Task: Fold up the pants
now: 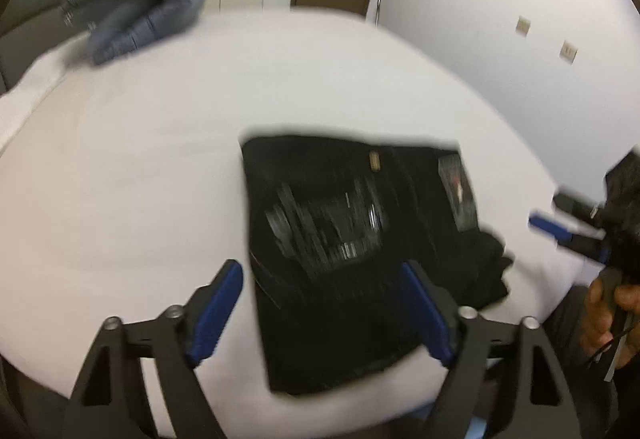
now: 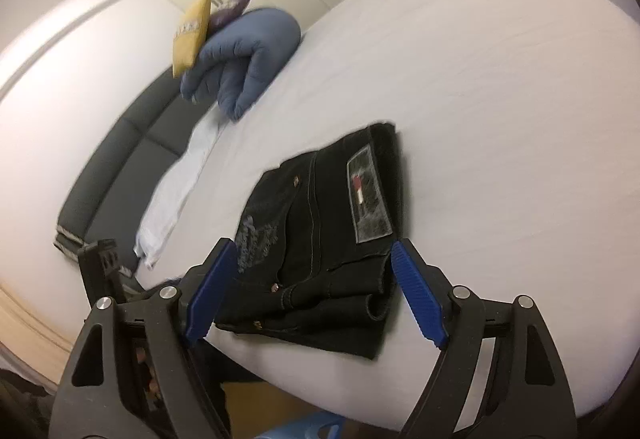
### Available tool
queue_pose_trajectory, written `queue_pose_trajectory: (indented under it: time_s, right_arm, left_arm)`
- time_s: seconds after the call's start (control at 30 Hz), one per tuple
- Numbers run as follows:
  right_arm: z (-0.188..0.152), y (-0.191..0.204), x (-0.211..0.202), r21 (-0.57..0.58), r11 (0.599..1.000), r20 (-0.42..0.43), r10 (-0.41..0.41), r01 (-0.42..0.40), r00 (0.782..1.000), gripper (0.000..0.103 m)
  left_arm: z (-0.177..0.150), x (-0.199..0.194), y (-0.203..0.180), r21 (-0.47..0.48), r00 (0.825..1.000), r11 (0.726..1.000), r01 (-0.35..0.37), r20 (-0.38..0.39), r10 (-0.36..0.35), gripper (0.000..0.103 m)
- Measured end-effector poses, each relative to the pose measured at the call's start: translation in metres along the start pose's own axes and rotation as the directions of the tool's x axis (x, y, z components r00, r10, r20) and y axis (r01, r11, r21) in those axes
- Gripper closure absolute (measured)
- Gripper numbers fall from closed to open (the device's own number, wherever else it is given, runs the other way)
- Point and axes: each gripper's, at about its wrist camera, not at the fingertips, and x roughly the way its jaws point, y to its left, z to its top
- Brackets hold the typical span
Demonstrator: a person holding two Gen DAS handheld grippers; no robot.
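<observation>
I see the black denim pants folded into a compact stack near the white mattress edge; my left gripper and right gripper gape empty above; a careless brush could spill layers

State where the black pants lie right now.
In both wrist views the folded black pants lie on the white bed near its front edge.
</observation>
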Motion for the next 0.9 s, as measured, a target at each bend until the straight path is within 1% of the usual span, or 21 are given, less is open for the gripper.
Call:
queue_pose_trajectory:
  time_s: [0.03,0.07,0.13,0.17,0.23,0.3,0.37,0.4,0.43,0.5,0.57,0.6,0.63,0.67,0.7,0.73,0.77,0.8,0.87,0.9]
  right_arm:
    - [0.004,-0.007,0.001,0.035,0.999,-0.025,-0.017,0.018,1.000,0.023]
    - [0.008,-0.011,0.004,0.054,0.998,-0.045,-0.033,0.035,0.998,0.023]
    - [0.014,-0.018,0.015,0.078,0.995,-0.095,-0.051,0.058,0.994,0.024]
    - [0.020,-0.024,0.022,0.086,0.994,-0.120,-0.052,0.063,0.991,0.025]
    - [0.027,-0.033,0.037,0.106,0.992,-0.162,-0.056,0.074,0.985,0.025]
    - [0.036,-0.043,0.052,0.133,0.989,-0.190,-0.043,0.069,0.981,0.028]
    - [0.042,-0.057,0.072,0.174,0.982,-0.236,-0.036,0.079,0.971,0.029]
    - [0.044,-0.063,0.079,0.188,0.978,-0.253,-0.043,0.093,0.967,0.036]
    - [0.047,-0.069,0.086,0.205,0.975,-0.255,-0.033,0.087,0.966,0.040]
    - [0.053,-0.072,0.094,0.222,0.973,-0.256,-0.003,0.062,0.967,0.042]
    - [0.054,-0.070,0.101,0.215,0.975,-0.269,0.004,0.056,0.963,0.045]
    - [0.054,-0.069,0.105,0.206,0.977,-0.278,0.007,0.053,0.961,0.050]
    - [0.054,-0.068,0.109,0.201,0.978,-0.286,0.004,0.056,0.958,0.052]
    - [0.053,-0.068,0.112,0.207,0.977,-0.289,0.010,0.052,0.957,0.058]
    - [0.053,-0.069,0.115,0.222,0.974,-0.290,0.020,0.047,0.957,0.063]
    - [0.052,-0.070,0.118,0.237,0.970,-0.290,0.019,0.052,0.957,0.066]
    - [0.050,-0.069,0.118,0.237,0.970,-0.291,0.014,0.058,0.956,0.071]
    - [0.050,-0.067,0.120,0.229,0.971,-0.291,0.002,0.067,0.957,0.073]
    - [0.047,-0.060,0.122,0.190,0.977,-0.287,-0.038,0.096,0.957,0.077]
    - [0.046,-0.054,0.120,0.155,0.981,-0.281,-0.066,0.113,0.957,0.080]
  left_arm:
    - [0.006,0.000,0.006,-0.014,1.000,1.000,0.004,0.003,-0.004,0.012]
    - [0.012,0.003,0.016,-0.034,1.000,0.999,0.008,-0.003,-0.008,0.011]
    - [0.023,0.029,0.039,-0.078,0.999,0.997,-0.001,-0.046,-0.003,0.011]
    - [0.024,0.036,0.051,-0.101,0.997,0.995,-0.002,-0.075,-0.005,0.011]
    - [0.023,0.056,0.073,-0.164,0.989,0.986,0.024,-0.142,-0.048,0.012]
    - [0.021,0.078,0.086,-0.212,0.975,0.976,0.047,-0.201,-0.090,0.012]
    - [0.020,0.100,0.090,-0.216,0.960,0.976,0.036,-0.262,-0.093,0.013]
    - [0.021,0.107,0.091,-0.214,0.956,0.976,0.046,-0.273,-0.106,0.013]
    - [0.023,0.113,0.090,-0.214,0.953,0.975,0.062,-0.278,-0.121,0.014]
    - [0.027,0.122,0.087,-0.200,0.947,0.977,0.075,-0.293,-0.133,0.013]
    - [0.030,0.130,0.084,-0.190,0.943,0.978,0.089,-0.301,-0.145,0.014]
    - [0.032,0.133,0.083,-0.191,0.941,0.977,0.093,-0.304,-0.149,0.017]
    - [0.033,0.136,0.083,-0.191,0.939,0.977,0.093,-0.311,-0.150,0.022]
    - [0.034,0.137,0.081,-0.188,0.937,0.977,0.097,-0.315,-0.154,0.027]
    - [0.036,0.138,0.079,-0.186,0.932,0.976,0.112,-0.320,-0.168,0.041]
    - [0.037,0.140,0.075,-0.188,0.924,0.973,0.133,-0.331,-0.190,0.056]
    - [0.037,0.140,0.071,-0.180,0.922,0.975,0.129,-0.339,-0.185,0.056]
    - [0.038,0.140,0.064,-0.141,0.928,0.985,0.101,-0.345,-0.144,0.056]
    - [0.039,0.139,0.058,-0.113,0.933,0.990,0.078,-0.341,-0.113,0.061]
    - [0.039,0.138,0.057,-0.111,0.936,0.991,0.074,-0.337,-0.107,0.065]
